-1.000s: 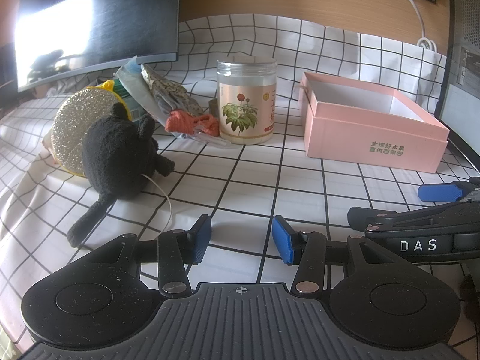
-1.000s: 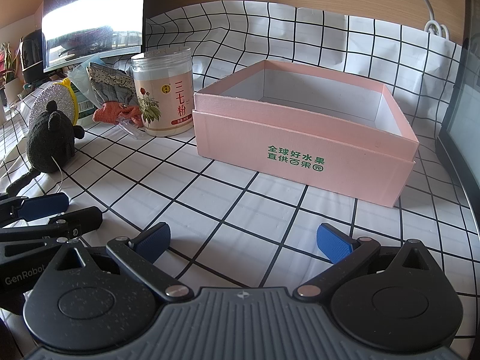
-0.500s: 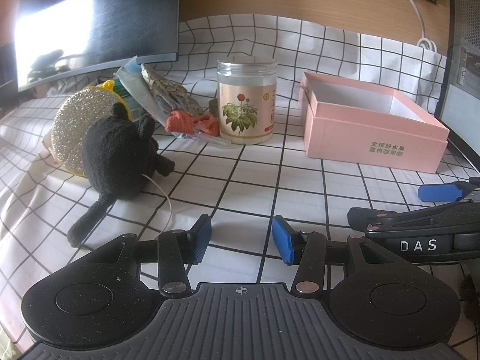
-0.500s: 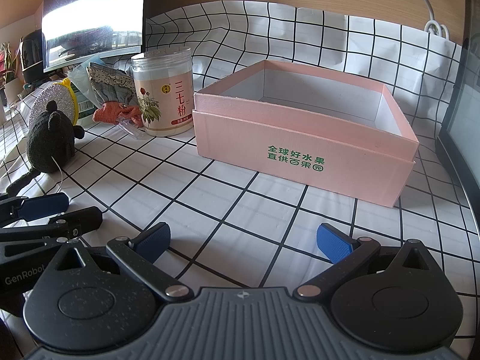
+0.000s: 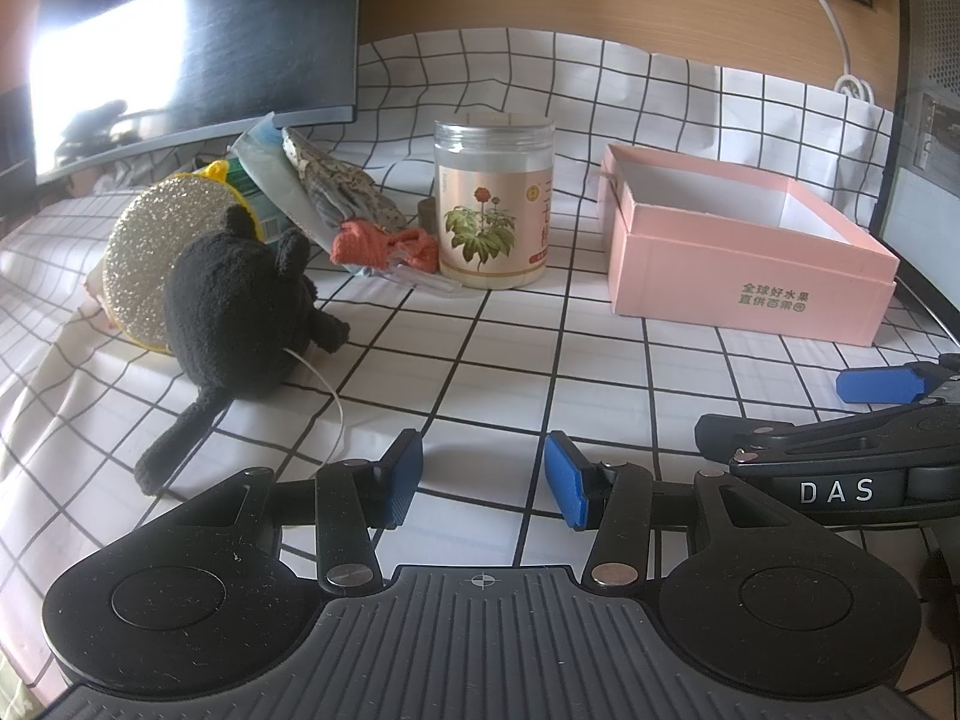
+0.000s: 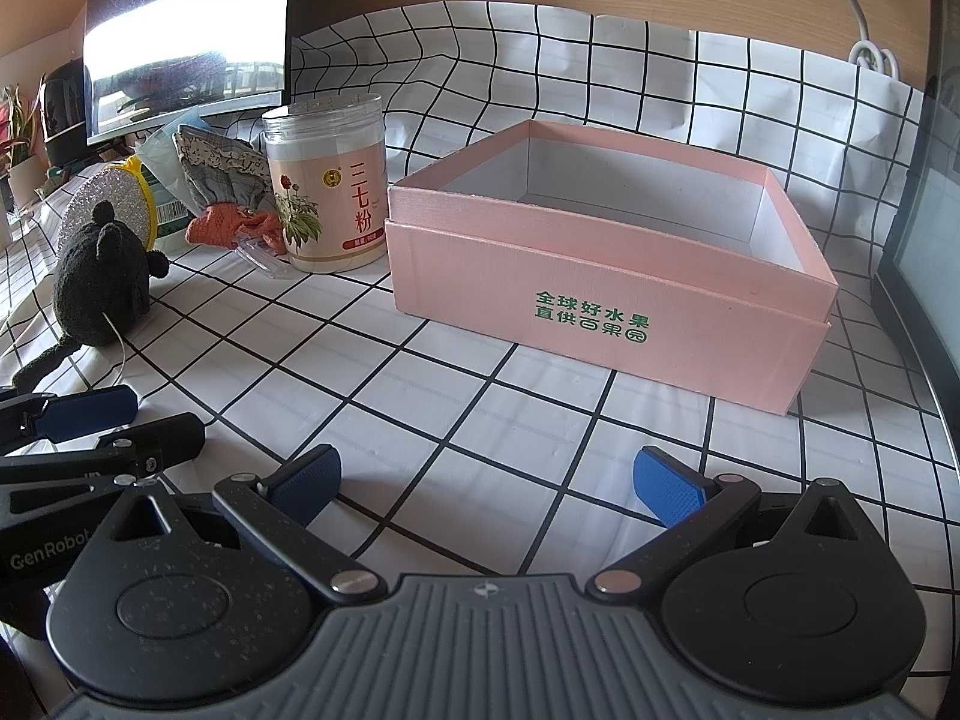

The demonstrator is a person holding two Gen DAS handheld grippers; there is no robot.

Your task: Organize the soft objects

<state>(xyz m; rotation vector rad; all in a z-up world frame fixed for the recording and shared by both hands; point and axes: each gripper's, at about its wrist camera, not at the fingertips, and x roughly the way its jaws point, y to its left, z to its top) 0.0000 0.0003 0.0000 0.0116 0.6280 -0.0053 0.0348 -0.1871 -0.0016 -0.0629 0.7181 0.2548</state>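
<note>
Nothing looks sorted yet: the pink box stands open with its white inside bare, and every soft thing lies outside it, to its left across the checked cloth. The left gripper hangs low over the cloth with its jaws apart and nothing between them; the right gripper does likewise, its jaws spread wider, also with nothing in them, and it faces the box's near wall. The black plush, one in number, sits on the cloth well to the left of the box, its tail trailing toward the left gripper, and leans against a single glittery round pad with a yellow edge. Behind them rests one patterned grey cloth piece and one orange knit, the latter lying just beside the jar. There is one jar, clear-lidded with a flower label, standing upright between the soft heap and the box; it is hard, so I judge that it stays out. A clear plastic bag also sits in the heap; what more it hides I cannot tell. By my reckoning about four soft items remain to be moved, presumably into the one box, and the plush is the nearest to the left gripper.
</note>
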